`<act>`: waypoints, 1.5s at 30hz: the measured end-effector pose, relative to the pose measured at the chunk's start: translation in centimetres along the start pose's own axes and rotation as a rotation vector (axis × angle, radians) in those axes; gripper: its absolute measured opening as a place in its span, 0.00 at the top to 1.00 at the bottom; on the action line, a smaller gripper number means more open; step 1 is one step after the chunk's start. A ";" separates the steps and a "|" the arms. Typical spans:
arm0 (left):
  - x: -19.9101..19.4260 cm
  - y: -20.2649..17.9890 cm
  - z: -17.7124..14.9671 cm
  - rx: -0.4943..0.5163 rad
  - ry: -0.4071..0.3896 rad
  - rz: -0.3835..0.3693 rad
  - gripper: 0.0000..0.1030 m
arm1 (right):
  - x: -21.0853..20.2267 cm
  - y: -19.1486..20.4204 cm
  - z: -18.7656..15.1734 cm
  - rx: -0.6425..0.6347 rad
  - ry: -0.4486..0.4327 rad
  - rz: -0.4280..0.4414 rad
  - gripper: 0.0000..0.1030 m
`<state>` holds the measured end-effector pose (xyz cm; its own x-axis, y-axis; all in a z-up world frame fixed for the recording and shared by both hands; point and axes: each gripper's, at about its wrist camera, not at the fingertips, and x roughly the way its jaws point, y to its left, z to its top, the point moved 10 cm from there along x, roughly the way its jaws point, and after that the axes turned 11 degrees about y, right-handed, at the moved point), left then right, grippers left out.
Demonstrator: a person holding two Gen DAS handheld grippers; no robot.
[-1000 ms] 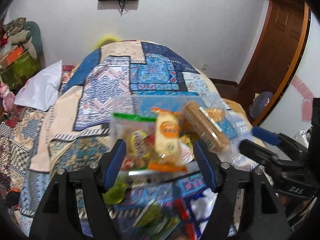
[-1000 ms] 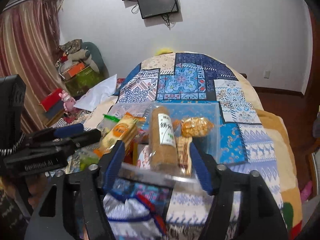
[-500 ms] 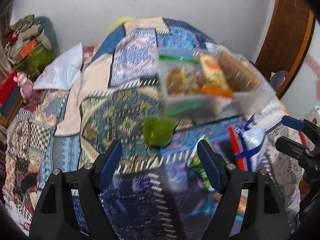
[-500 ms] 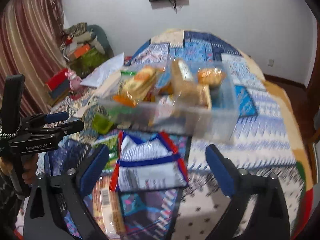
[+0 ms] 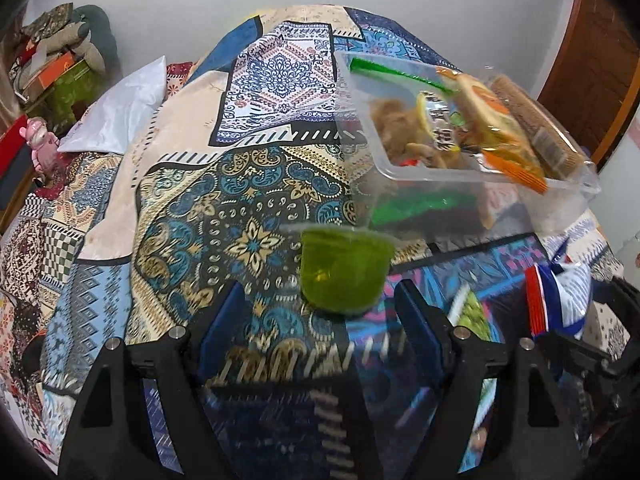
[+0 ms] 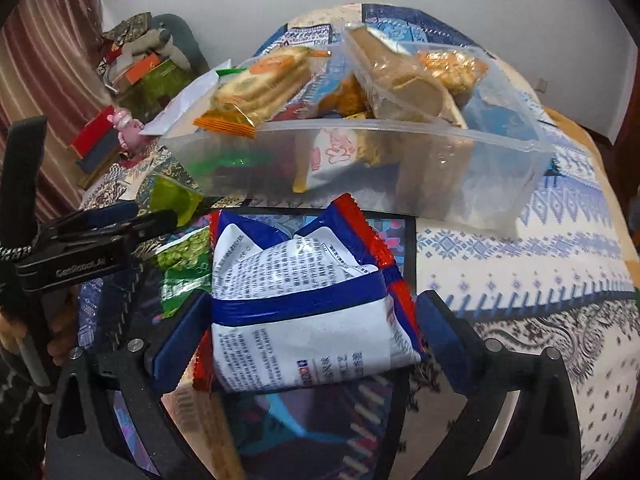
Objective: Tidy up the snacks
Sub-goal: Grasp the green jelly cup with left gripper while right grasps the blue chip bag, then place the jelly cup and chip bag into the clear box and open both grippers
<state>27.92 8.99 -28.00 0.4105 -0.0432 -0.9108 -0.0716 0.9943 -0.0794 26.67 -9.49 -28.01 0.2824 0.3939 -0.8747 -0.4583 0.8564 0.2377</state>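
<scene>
Nearest in the right wrist view, the right tool (image 6: 304, 330) stands with its blue-padded fingers spread wide on either side of a white, blue and red printed snack packet (image 6: 304, 300) that lies on the patterned patchwork bedspread (image 6: 520, 256). The pads flank the packet's lower part closely, but whether they press it cannot be told. To the left of the packet lies a green packet with a pea-like picture (image 6: 182, 256), partly under the left tool (image 6: 132, 220) seen from the side, its fingers parted.

In the left wrist view, the left tool (image 5: 320, 316) is open, its blue pads wide apart with nothing between them. Just beyond the gap sits a small translucent green jelly cup (image 5: 344, 270) on the bedspread, a little toward the right finger and blurred at its rim.

Behind both the cup and the printed packet stands a clear rectangular plastic storage box (image 6: 500, 172), holding an orange-ended pack of round crackers (image 6: 260, 88), a long clear-wrapped roll of brown biscuits (image 6: 400, 76), a bag of golden puffed snacks (image 6: 452, 68) and further wrapped items lower down that are hard to make out.

Farther off, a white pillow (image 5: 120, 108) lies at the bed's left edge, with a pile of boxes and cloth (image 5: 52, 60) against the pale wall (image 5: 160, 0).
</scene>
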 end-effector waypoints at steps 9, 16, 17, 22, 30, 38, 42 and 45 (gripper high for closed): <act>1.9 -0.8 1.0 0.005 -0.004 -0.014 0.43 | 1.2 0.0 0.4 -0.047 0.007 -0.019 0.00; 1.2 -1.1 0.4 0.019 -0.015 -0.013 0.56 | 1.1 -0.3 0.7 -0.068 -0.015 -0.058 0.14; 0.9 -1.0 0.2 0.016 -0.015 -0.010 0.56 | 0.9 -0.4 0.7 -0.063 -0.019 -0.053 0.16; -0.2 -0.6 -0.9 0.018 -0.017 0.005 0.56 | -0.3 -1.3 -0.1 -0.055 -0.034 -0.047 0.30; -4.0 -1.1 -0.9 0.029 -0.074 -0.003 0.56 | -3.6 -2.1 -0.8 -0.042 -0.088 -0.033 0.35; -8.1 -3.7 1.4 0.057 -0.157 -0.052 0.56 | -8.6 -3.2 1.3 -0.018 -0.210 -0.036 0.34; -8.7 -5.3 3.4 0.070 -0.177 -0.087 0.56 | -9.7 -4.1 2.9 -0.008 -0.252 -0.063 0.34; -8.2 -6.1 4.8 0.081 -0.182 -0.079 0.56 | -9.8 -4.7 4.2 0.001 -0.267 -0.077 0.34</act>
<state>29.33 3.75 -18.10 0.5698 -0.1103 -0.8144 0.0374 0.9934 -0.1085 29.63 -16.01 -18.77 0.5287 0.4011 -0.7480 -0.4260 0.8876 0.1749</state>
